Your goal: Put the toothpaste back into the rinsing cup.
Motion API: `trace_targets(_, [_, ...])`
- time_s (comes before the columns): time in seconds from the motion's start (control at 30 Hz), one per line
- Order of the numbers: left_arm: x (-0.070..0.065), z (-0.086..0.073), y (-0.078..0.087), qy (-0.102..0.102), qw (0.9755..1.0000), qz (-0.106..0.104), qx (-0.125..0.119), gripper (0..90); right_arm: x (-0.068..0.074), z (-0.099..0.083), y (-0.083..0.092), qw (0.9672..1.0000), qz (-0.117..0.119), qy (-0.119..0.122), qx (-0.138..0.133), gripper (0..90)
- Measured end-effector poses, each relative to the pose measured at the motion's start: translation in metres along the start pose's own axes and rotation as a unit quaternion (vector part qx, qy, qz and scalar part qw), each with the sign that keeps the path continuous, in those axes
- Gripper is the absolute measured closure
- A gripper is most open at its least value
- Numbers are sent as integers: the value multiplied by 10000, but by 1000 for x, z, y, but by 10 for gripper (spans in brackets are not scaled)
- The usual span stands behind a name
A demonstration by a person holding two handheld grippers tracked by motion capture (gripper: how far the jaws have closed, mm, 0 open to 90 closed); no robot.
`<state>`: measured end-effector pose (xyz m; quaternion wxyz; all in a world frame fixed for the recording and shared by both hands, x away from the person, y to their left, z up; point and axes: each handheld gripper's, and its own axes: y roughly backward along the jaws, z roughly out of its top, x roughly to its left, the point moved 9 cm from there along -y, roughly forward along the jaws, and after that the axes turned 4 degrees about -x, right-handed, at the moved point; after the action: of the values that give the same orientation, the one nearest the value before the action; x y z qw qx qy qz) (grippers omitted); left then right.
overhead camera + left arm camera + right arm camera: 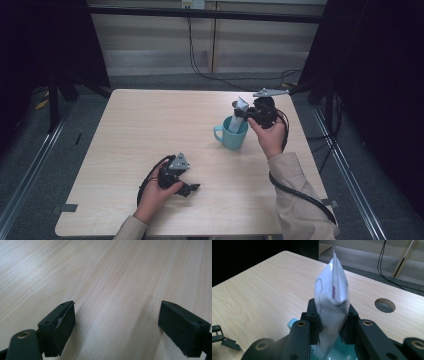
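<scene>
wooden table (150, 125), black cables (210, 75), grey floor (75, 130)

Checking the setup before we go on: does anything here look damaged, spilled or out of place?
Nothing is spilled or broken. The right gripper is clamped on a white packet above the teal mug, which stands upright. The left gripper rests open on the table. A round hole in the tabletop looks deliberate.

No readable text anywhere; perhaps a faint red mark on the white packet (332, 300).

Pale wooden table (150, 120) on grey floor (150, 81), black curtains (380, 75) beside.
</scene>
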<state>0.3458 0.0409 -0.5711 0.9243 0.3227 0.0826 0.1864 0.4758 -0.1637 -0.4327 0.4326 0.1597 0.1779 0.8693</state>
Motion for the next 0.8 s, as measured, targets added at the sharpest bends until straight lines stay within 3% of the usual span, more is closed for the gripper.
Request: trace_targets(0.8, [0,0,0,-4,10000,-4,12,142,-3,-7,-3,9999,39,-119,43,725])
